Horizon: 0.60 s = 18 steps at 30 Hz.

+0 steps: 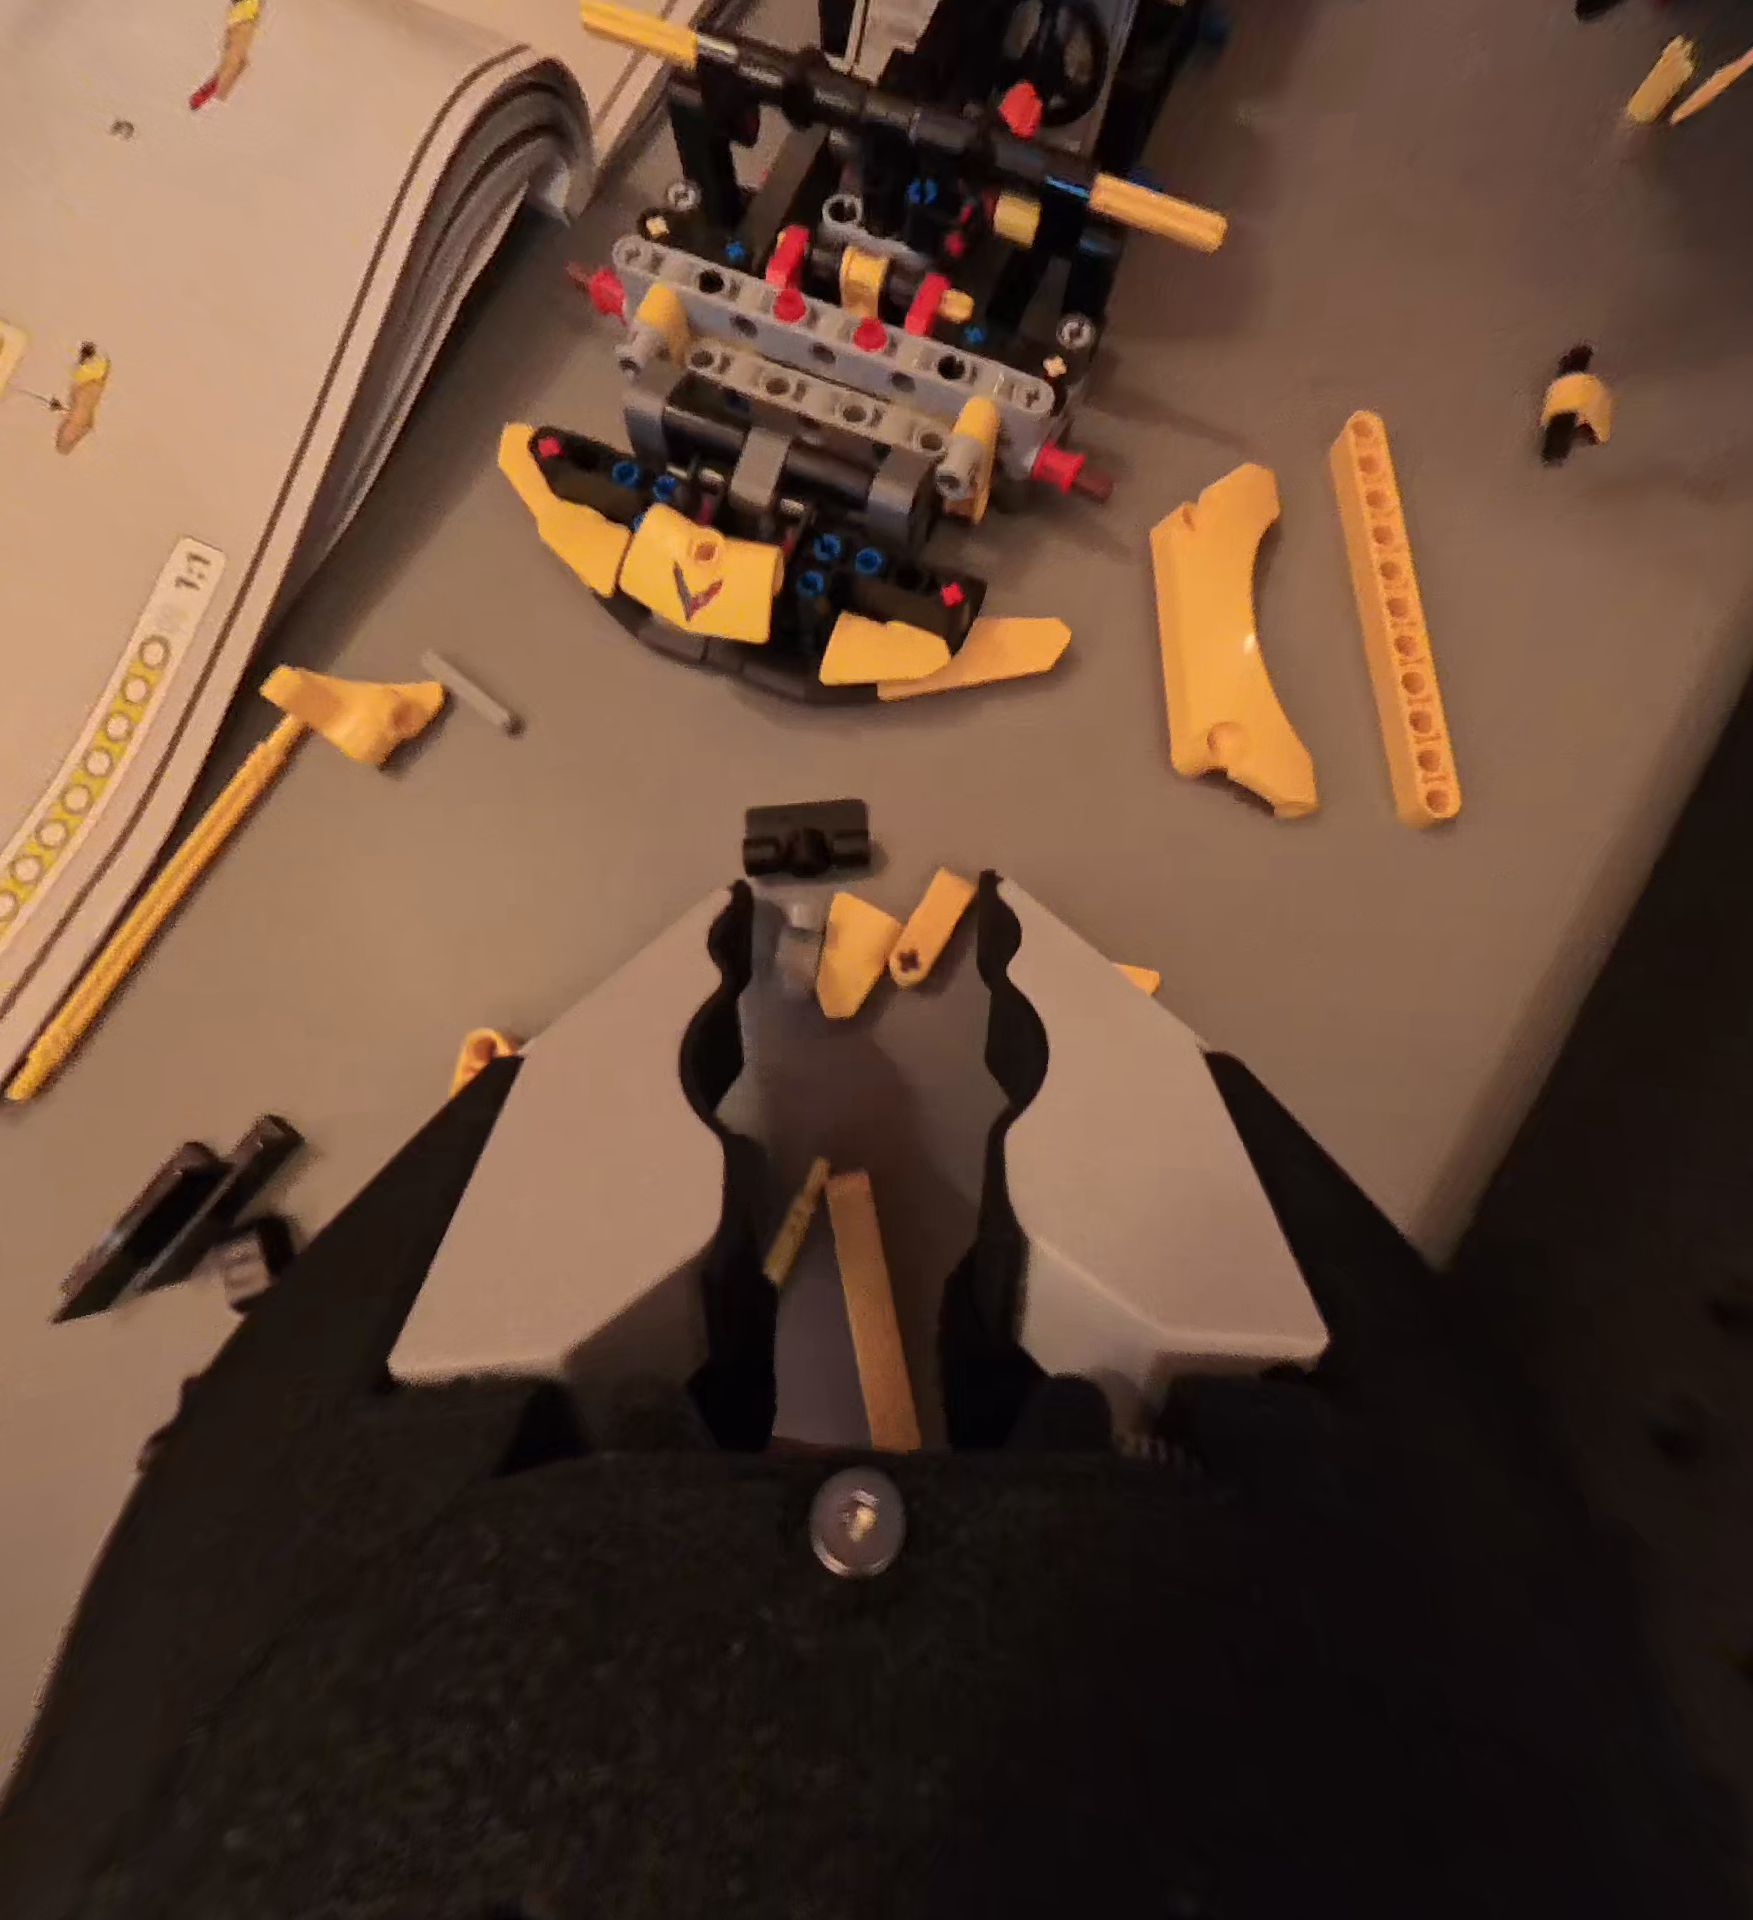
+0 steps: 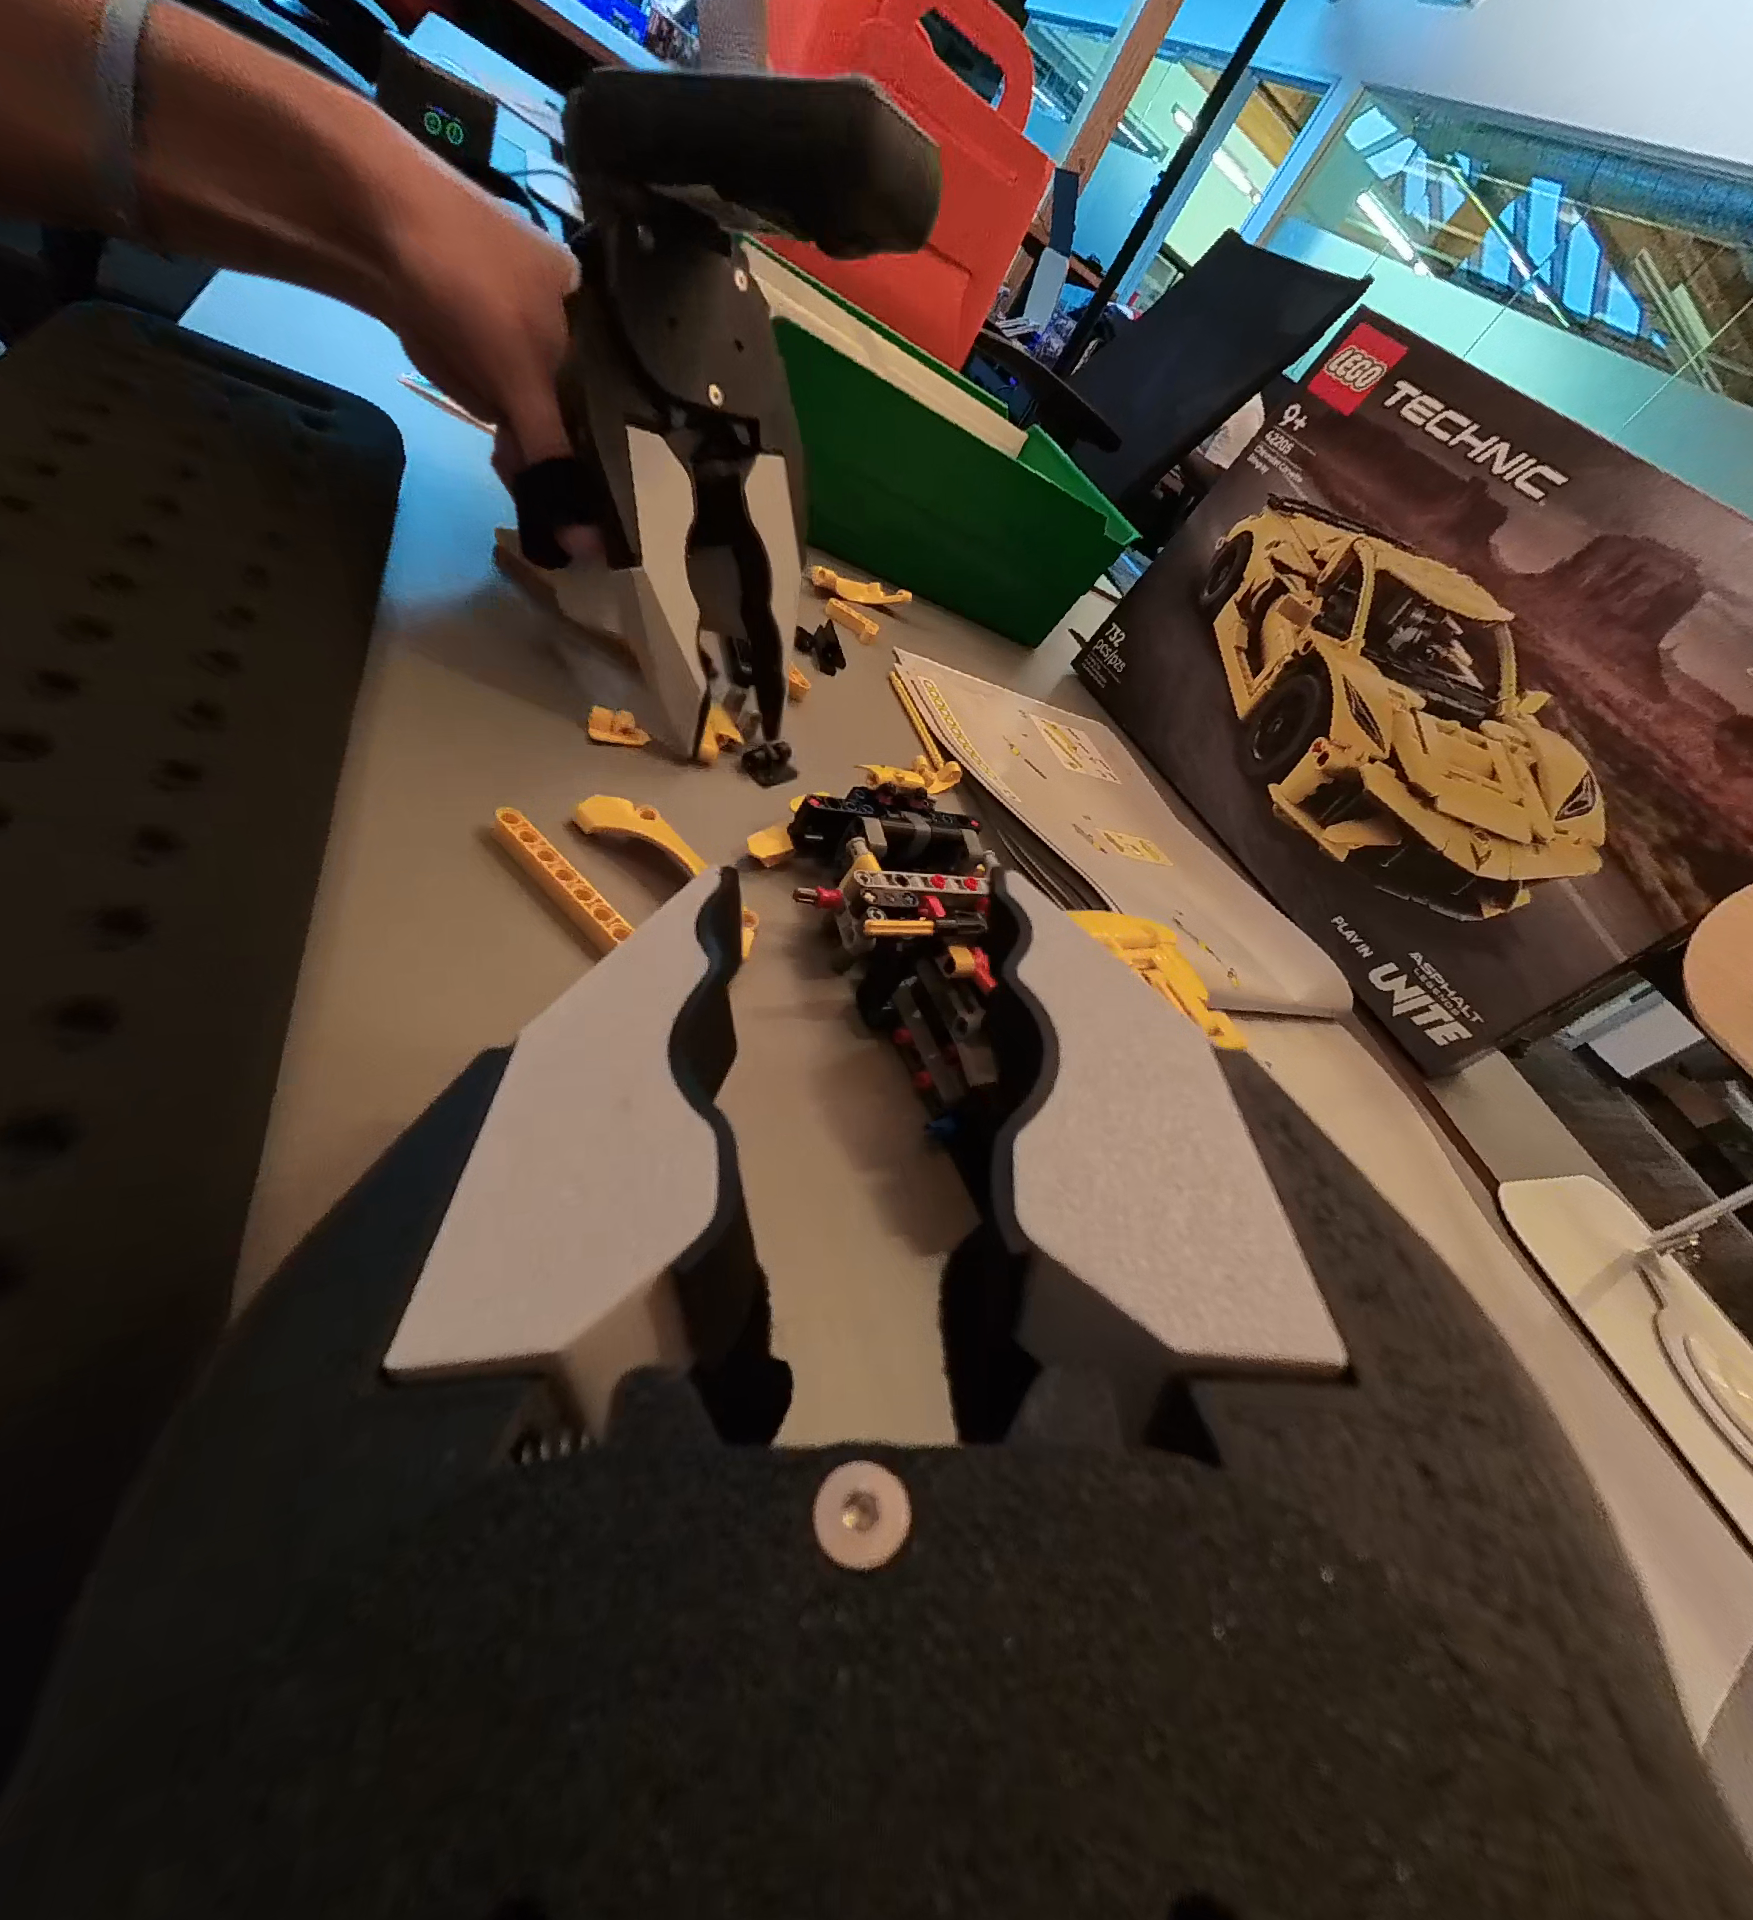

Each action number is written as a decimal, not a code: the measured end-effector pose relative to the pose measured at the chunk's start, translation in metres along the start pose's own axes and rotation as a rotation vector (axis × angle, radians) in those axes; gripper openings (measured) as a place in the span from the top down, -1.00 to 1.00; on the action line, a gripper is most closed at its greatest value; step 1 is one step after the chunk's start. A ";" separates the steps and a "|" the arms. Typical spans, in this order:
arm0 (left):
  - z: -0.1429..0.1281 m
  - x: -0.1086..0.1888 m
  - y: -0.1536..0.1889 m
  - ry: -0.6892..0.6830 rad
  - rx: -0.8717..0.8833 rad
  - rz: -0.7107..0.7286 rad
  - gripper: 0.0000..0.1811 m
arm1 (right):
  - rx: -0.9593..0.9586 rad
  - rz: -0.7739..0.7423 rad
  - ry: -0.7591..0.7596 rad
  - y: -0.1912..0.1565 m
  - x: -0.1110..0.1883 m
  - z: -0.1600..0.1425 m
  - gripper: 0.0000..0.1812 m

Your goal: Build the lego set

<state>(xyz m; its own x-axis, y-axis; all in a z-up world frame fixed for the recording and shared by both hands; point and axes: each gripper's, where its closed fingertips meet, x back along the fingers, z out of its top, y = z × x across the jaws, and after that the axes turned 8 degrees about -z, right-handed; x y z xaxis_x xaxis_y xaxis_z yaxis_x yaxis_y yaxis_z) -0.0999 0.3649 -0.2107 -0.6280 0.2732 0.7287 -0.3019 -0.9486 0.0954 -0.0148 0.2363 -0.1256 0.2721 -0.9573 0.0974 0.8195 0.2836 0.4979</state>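
Left gripper (image 1: pixel 861 894) is hovering jaws apart over small yellow curved lego pieces (image 1: pixel 856 961) on the grey table (image 1: pixel 955 790); right gripper (image 2: pixel 867 894) is hanging open, empty, just before the half-built black-and-yellow lego car chassis (image 2: pixel 913 914).

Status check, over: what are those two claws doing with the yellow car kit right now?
Left gripper open, low over small yellow pieces. Right gripper open, empty, hovering near the half-built car chassis. Loose parts scattered around; nothing blocking.
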 end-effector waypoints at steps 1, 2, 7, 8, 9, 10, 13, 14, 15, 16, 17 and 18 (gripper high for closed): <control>0.000 -0.001 -0.003 -0.007 -0.009 0.007 0.59 | -0.002 -0.005 0.000 0.001 0.001 0.000 0.49; 0.000 0.000 -0.006 -0.014 -0.018 0.017 0.71 | -0.004 -0.010 0.000 0.003 0.001 0.000 0.50; -0.012 0.015 -0.035 -0.061 -0.061 0.149 0.93 | -0.011 -0.006 -0.005 0.003 0.002 -0.001 0.50; -0.016 0.018 -0.040 -0.058 -0.049 0.156 0.93 | -0.010 -0.003 -0.006 0.003 0.001 -0.001 0.49; -0.019 0.022 -0.046 -0.057 -0.032 0.165 0.93 | -0.008 0.000 -0.005 0.002 0.001 -0.001 0.50; -0.022 0.026 -0.051 -0.058 -0.016 0.176 0.92 | -0.009 0.001 -0.005 0.001 0.001 -0.001 0.50; -0.009 0.033 -0.048 0.025 0.021 0.131 0.74 | -0.015 0.005 -0.008 0.001 0.001 -0.001 0.50; 0.002 0.032 -0.037 0.077 0.026 0.072 0.72 | -0.014 0.005 -0.010 0.001 0.001 -0.002 0.49; 0.011 0.030 -0.025 0.110 0.020 0.005 0.70 | -0.016 0.006 -0.011 0.001 0.001 -0.002 0.50; 0.016 0.026 -0.015 0.113 0.008 -0.043 0.69 | -0.019 0.007 -0.011 0.001 0.001 -0.002 0.50; 0.017 0.020 -0.011 0.096 -0.003 -0.058 0.67 | -0.023 0.007 -0.012 0.002 0.001 -0.002 0.50; 0.017 0.014 -0.012 0.074 -0.009 -0.054 0.66 | -0.024 0.008 -0.014 0.002 0.001 -0.002 0.50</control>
<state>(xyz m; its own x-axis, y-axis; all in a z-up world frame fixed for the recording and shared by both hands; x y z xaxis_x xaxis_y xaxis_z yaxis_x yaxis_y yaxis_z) -0.0932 0.3769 -0.1905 -0.6620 0.3349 0.6705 -0.3430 -0.9308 0.1263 -0.0120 0.2355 -0.1268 0.2716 -0.9557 0.1133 0.8294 0.2921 0.4762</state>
